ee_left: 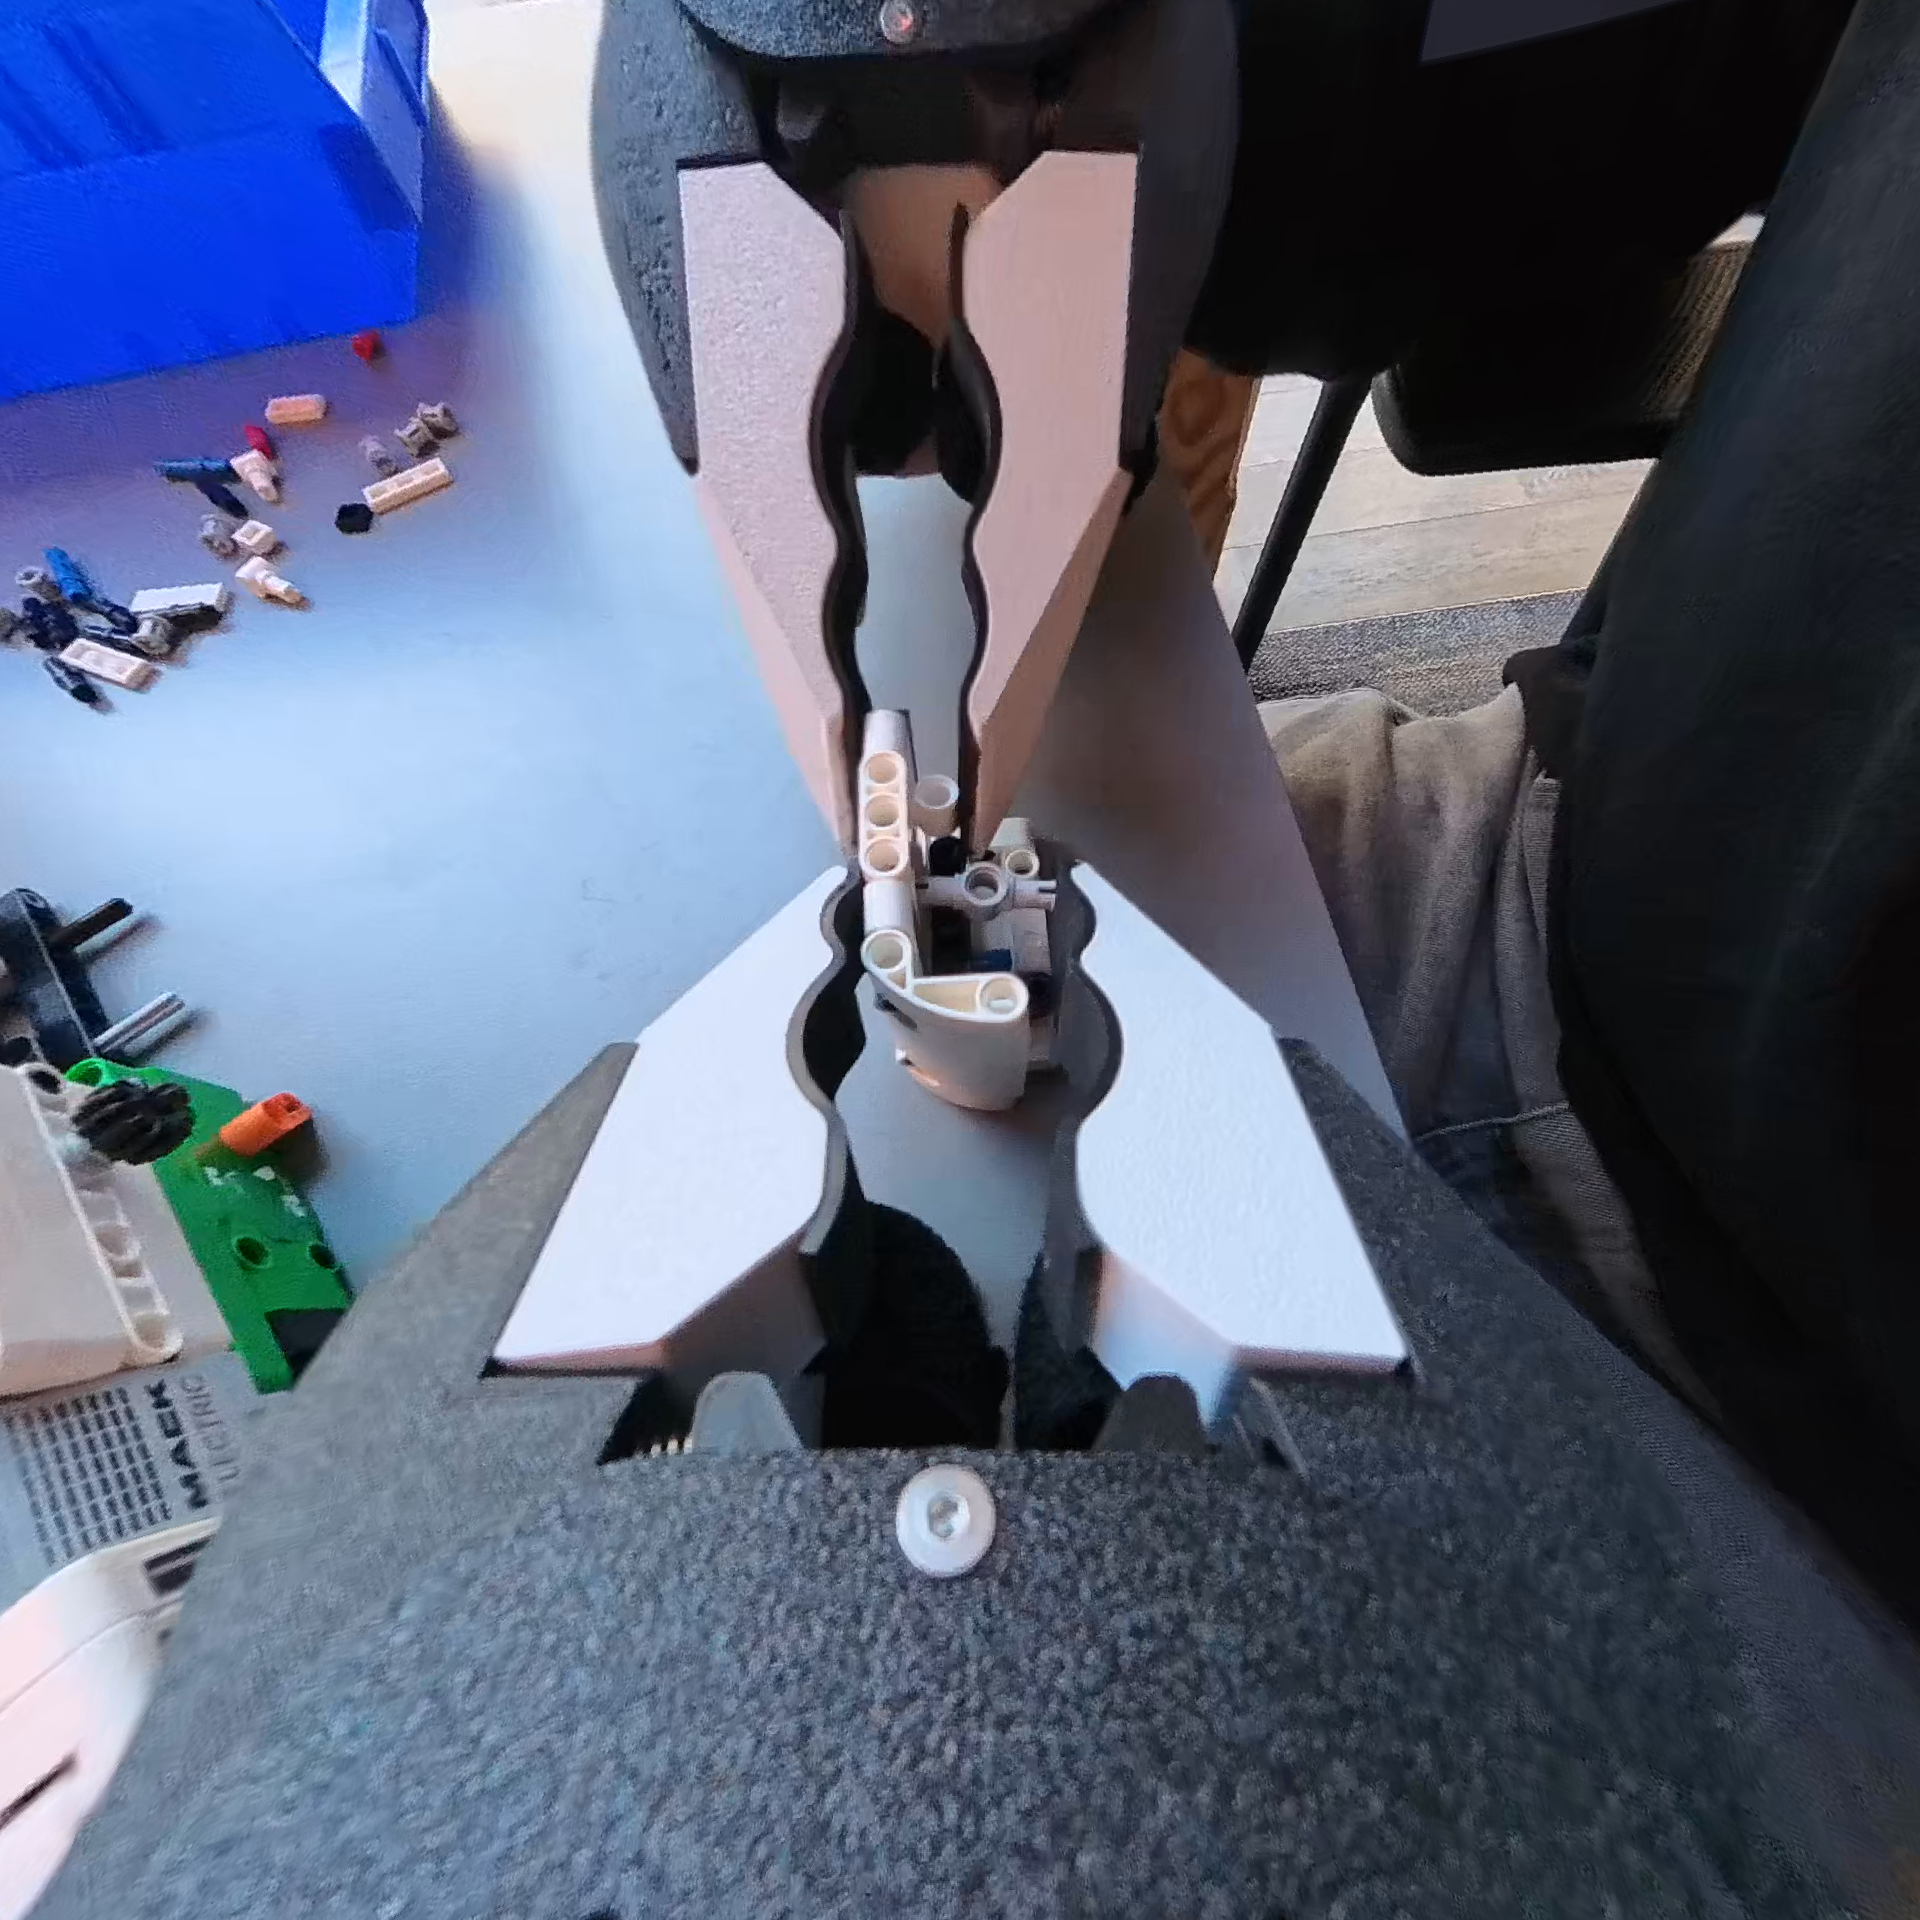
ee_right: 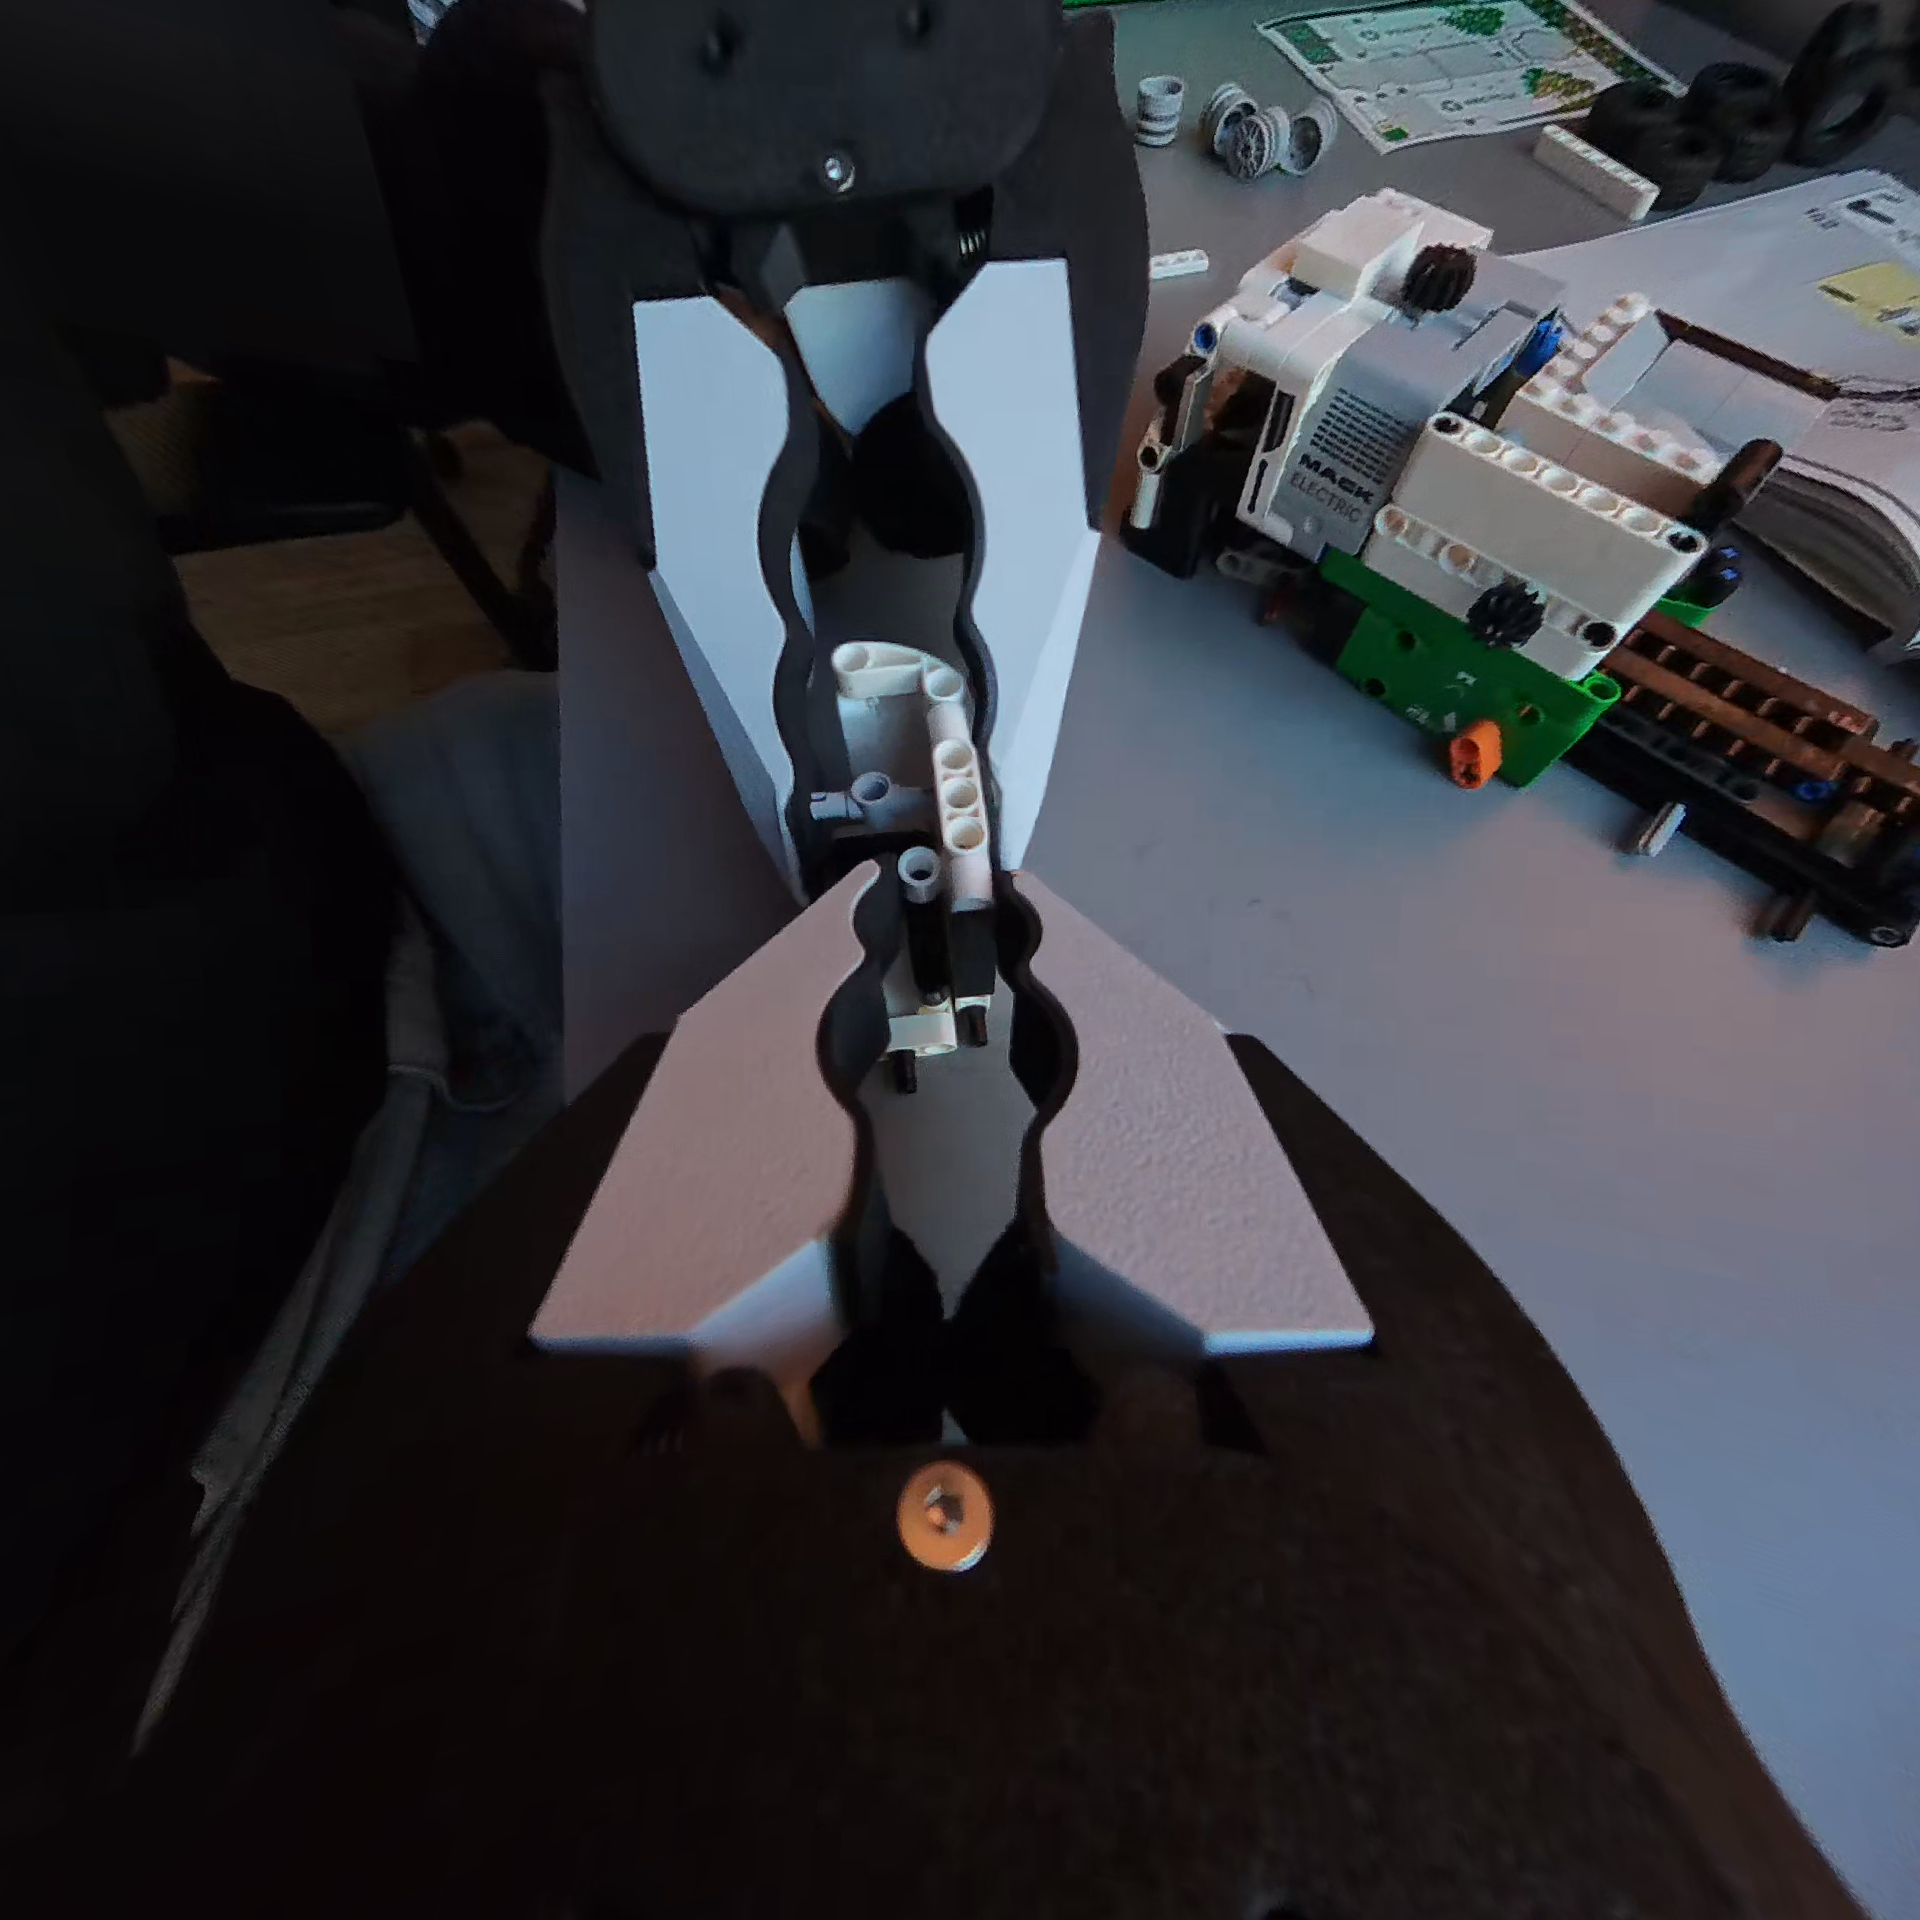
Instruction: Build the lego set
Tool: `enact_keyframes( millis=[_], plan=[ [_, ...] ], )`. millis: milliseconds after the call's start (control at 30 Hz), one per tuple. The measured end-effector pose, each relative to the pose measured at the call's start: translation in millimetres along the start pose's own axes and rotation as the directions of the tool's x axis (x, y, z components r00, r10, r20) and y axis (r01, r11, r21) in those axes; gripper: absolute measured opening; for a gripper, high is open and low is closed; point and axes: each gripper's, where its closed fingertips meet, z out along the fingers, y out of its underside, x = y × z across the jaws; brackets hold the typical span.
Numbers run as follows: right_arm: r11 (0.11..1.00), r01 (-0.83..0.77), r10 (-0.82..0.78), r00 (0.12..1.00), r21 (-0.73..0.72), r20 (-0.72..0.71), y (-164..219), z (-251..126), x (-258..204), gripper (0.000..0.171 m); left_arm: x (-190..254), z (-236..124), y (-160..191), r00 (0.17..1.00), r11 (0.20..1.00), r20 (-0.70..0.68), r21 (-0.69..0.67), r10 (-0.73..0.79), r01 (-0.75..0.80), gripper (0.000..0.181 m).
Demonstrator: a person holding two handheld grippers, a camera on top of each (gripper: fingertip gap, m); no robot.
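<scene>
A small white sub-assembly (ee_left: 961, 1039) with a curved panel and a holed beam (ee_left: 886, 810) hangs above the table edge between the two grippers, which face each other tip to tip. My left gripper (ee_left: 961, 883) is shut on the curved panel end, which also shows in the right wrist view (ee_right: 883, 717). My right gripper (ee_right: 940, 878) is shut on a small white piece with black pins (ee_right: 925, 1003) at the beam end. The right gripper (ee_left: 920, 831) comes in from the top of the left wrist view, and the left gripper (ee_right: 904, 862) from the top of the right wrist view.
A partly built white and green truck (ee_right: 1434, 499) stands on the grey table (ee_right: 1299, 1039), with an open booklet (ee_right: 1849, 499), tyres (ee_right: 1745, 114) and wheel rims (ee_right: 1268, 130) behind it. Loose small pieces (ee_left: 208, 530) lie before a blue bin (ee_left: 187, 187). A person's dark clothing (ee_left: 1766, 831) is past the table edge. My left and right fingertips are right by each other.
</scene>
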Motion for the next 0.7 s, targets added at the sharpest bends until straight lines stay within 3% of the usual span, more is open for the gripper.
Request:
enact_keyframes(
  millis=[700],
  plan=[
    [0.999,-0.011,0.01,1.0,-0.045,-0.006,0.6,-0.9,0.1,0.016,-0.6,0.5,1.8,0.999,0.985,-0.038,-0.168,-0.035,0.028,0.032]
  ],
)
